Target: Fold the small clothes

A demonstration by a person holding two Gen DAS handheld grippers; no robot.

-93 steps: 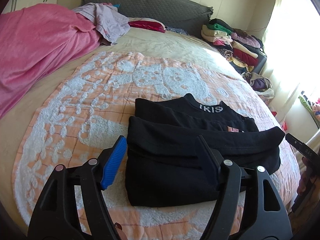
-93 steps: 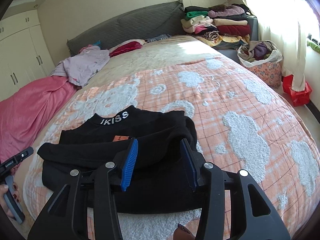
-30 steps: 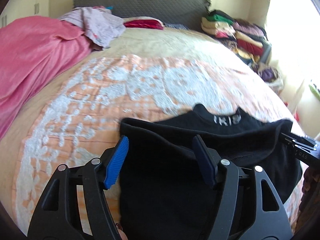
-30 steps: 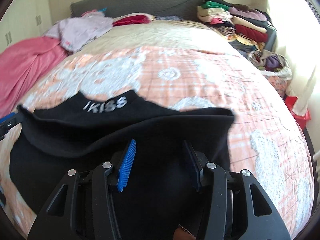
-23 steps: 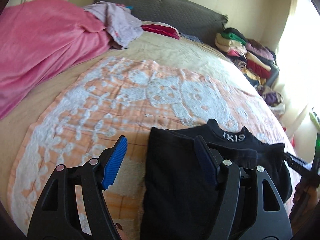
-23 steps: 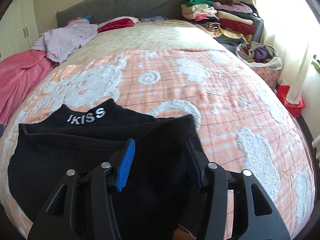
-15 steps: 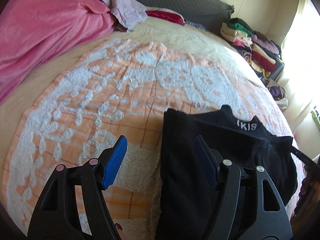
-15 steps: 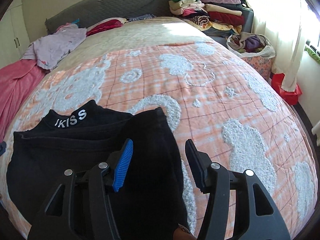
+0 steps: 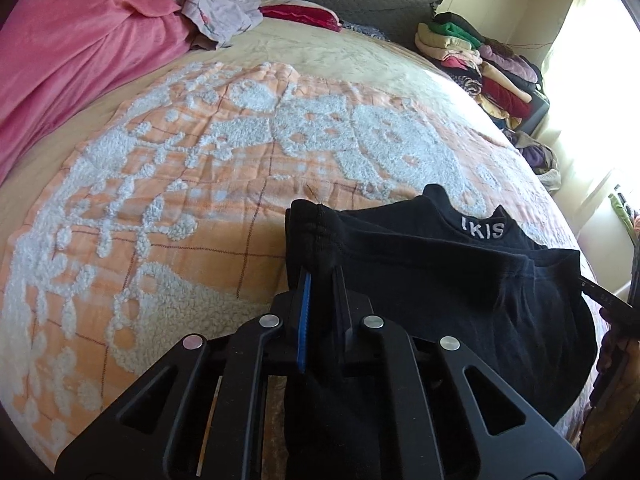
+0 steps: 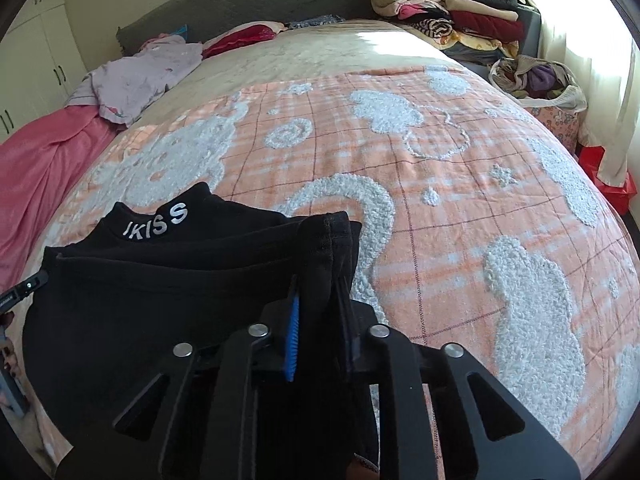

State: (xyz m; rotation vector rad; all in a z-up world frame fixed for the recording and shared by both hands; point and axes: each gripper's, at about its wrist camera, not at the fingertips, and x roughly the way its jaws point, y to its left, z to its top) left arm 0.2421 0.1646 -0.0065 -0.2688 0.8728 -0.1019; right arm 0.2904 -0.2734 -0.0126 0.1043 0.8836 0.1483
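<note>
Spread over the bed, the orange-and-white tufted blanket [image 9: 168,208] carries my black knit top with white collar lettering [image 9: 440,272], folded and lying at the near edge. My left gripper [image 9: 320,280] is clamped tight on its left hem corner; my right gripper [image 10: 316,284] is pinched on the opposite corner, cloth filling the gap between each pair of pads. The lettering reads only partly, and the lower garment disappears behind my tongs. Farther off lie a pink sheet [image 9: 68,52], a crumpled lilac garment [image 10: 136,76] and a stack of folded clothes [image 10: 444,8], its right side washed out by window glare
</note>
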